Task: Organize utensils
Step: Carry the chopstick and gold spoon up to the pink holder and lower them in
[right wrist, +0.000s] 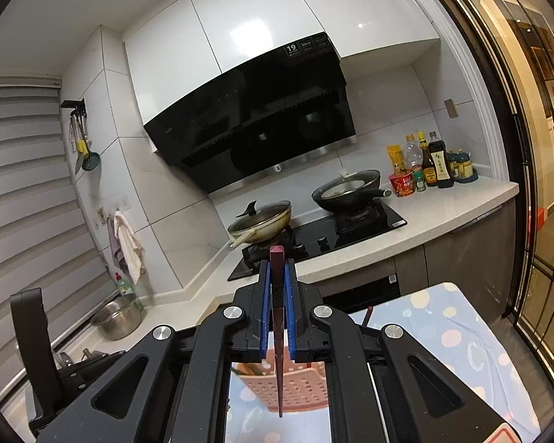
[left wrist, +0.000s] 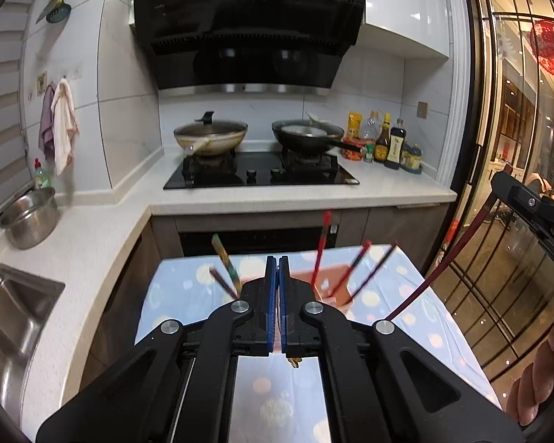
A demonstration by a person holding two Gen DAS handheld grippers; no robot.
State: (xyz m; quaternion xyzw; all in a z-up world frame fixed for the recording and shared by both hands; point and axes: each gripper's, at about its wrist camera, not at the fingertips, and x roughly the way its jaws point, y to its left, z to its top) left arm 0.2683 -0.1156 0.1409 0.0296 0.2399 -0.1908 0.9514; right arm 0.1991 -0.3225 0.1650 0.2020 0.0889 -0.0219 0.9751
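Note:
In the left wrist view my left gripper [left wrist: 277, 269] is shut with nothing visible between its blue pads. Behind it a pink holder [left wrist: 332, 280] stands on the dotted tablecloth [left wrist: 188, 295], with several red and dark chopsticks [left wrist: 320, 249] leaning out of it. Two more patterned chopsticks [left wrist: 225, 265] stick up left of the fingers. My right gripper [left wrist: 532, 206] appears at the right edge holding a long dark red chopstick [left wrist: 443, 265]. In the right wrist view my right gripper [right wrist: 277, 269] is shut on that dark red chopstick [right wrist: 278, 313], which points down over the pink perforated holder [right wrist: 299, 387].
Counter [left wrist: 295, 193] with a gas stove [left wrist: 258, 175], a lidded wok [left wrist: 210, 136] and a black pan [left wrist: 306, 134]. Sauce bottles [left wrist: 387, 144] stand at right. A steel pot [left wrist: 29, 217] and sink [left wrist: 14, 306] are at left. Glass door [left wrist: 517, 147] at right.

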